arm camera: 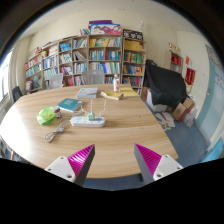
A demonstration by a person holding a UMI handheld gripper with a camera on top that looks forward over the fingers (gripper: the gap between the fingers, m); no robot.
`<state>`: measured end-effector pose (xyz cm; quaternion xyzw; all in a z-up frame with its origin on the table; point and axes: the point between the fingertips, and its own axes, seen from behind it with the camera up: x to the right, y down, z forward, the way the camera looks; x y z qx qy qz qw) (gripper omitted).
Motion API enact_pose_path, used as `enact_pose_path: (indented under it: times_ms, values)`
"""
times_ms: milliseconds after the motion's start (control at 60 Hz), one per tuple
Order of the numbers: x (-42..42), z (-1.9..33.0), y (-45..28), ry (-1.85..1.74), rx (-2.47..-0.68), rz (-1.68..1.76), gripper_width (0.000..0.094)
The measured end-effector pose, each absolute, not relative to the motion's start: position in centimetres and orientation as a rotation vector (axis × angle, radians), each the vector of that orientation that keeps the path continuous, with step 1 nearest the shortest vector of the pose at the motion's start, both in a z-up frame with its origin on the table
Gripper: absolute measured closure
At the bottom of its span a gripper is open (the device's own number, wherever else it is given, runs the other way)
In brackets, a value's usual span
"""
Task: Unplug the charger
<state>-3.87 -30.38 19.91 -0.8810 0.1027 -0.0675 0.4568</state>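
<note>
My tongs [115,162] hang released over the near part of a round wooden table [120,135], the two fingers spread wide with nothing between them. The magenta pads [80,158] face each other across bare tabletop; the finger bases are cut off below.

Well ahead of the fingers, toward the table's middle, lies a white power strip [88,121], long side toward me. Something small sits plugged on top of it, likely the charger, but I cannot make out its shape or which socket it occupies. A thin cable [55,128] trails from the strip's left end toward a crumpled green object [46,115], perhaps a bag or cloth; I cannot tell which.

Beyond the strip rest a teal book [69,104], a pale flat item I cannot identify, a small bottle [115,86] standing upright, and a yellow sheet or folder [124,94] near the far rim.

Past the table, bookshelves [90,60] packed with books line the back wall; titles are unreadable. To the right a dark cloth-draped shape [165,85] hides whatever is under it.
</note>
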Motion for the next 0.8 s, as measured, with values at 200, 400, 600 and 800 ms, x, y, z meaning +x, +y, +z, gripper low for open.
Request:
enact_pose_path:
  times_ms: [200,400,600,800]
  values:
    - [-11.8,16.5,-22.8,0.24,-2.174,-0.06,0.011]
    - [-13.4,11.8,-11.9,0.155,-2.133,-0.014,0.0112]
    - [-9.9,7.3,-2.1,0.222,-2.112,-0.013,0.0126]
    - [-9.2,4.5,4.8,0.175,-2.096,-0.004,0.0201]
